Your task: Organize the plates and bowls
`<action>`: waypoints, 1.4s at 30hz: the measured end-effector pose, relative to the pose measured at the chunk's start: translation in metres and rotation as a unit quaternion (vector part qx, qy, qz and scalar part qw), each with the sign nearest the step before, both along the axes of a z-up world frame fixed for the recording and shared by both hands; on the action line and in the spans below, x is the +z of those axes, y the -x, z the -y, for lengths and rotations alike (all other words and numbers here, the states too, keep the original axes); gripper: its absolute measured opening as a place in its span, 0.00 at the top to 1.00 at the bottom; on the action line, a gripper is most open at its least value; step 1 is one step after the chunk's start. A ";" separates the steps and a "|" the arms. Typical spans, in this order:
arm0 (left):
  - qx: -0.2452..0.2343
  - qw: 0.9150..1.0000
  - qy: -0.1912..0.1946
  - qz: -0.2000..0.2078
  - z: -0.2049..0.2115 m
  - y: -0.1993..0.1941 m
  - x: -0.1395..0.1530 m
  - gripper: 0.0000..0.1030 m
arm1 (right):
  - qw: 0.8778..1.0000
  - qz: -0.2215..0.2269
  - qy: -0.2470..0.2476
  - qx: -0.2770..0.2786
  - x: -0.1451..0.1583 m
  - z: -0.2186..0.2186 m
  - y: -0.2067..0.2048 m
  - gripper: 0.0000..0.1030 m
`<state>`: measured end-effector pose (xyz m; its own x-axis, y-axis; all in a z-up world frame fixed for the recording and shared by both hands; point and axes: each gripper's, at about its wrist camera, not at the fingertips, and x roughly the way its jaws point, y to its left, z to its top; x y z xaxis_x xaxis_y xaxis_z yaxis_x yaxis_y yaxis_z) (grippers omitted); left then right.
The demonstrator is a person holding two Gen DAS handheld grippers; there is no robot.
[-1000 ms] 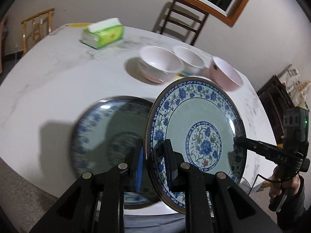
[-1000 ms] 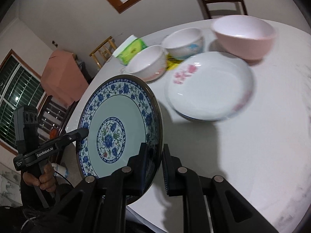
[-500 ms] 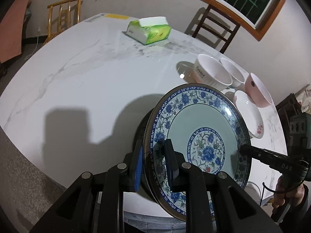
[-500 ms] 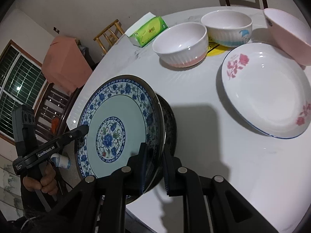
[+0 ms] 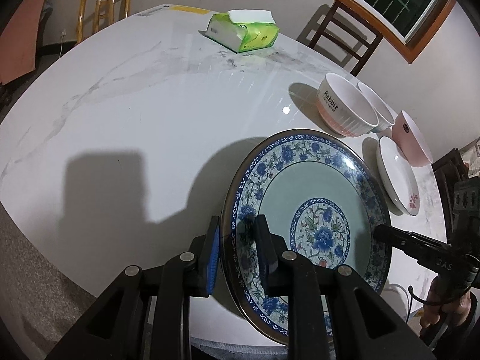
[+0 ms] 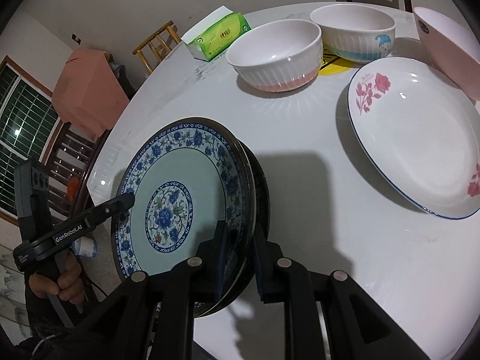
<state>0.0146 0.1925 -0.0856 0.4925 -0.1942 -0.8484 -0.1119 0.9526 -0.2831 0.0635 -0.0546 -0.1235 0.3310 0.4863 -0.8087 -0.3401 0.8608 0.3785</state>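
Observation:
A blue-patterned plate (image 5: 315,210) (image 6: 180,180) is held tilted at the near table edge by both grippers. My left gripper (image 5: 238,249) is shut on its near rim. My right gripper (image 6: 240,255) grips the opposite rim, and its jaws are opening slightly with the rim still between them. The plate's far edge rests on a second, matching plate (image 6: 262,186), of which only the dark rim shows. Each gripper's tip shows in the other view at the plate's edge.
A white rose-print plate (image 6: 420,150) lies to the right. Behind it stand a ribbed white bowl (image 6: 276,57), a cartoon bowl (image 6: 354,30) and a pink bowl (image 6: 447,48). A green tissue pack (image 5: 243,33) sits at the back. Chairs ring the marble table (image 5: 135,114).
Both grippers carried the blue plate over the matching plate and lowered it; it now rests on that plate, which is almost fully covered.

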 end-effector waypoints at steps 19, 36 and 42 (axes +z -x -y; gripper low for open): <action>-0.001 0.999 -0.040 -0.005 0.008 -0.005 -0.008 0.82 | 0.996 0.049 0.069 0.003 0.006 -0.019 0.002 0.80; 0.025 0.998 -0.061 0.023 0.011 -0.003 0.011 0.65 | 0.992 0.077 0.100 0.004 0.008 -0.022 0.011 0.69; 0.032 0.996 -0.073 0.047 0.018 -0.001 0.024 0.59 | 0.990 0.101 0.095 -0.008 0.017 -0.010 0.012 0.68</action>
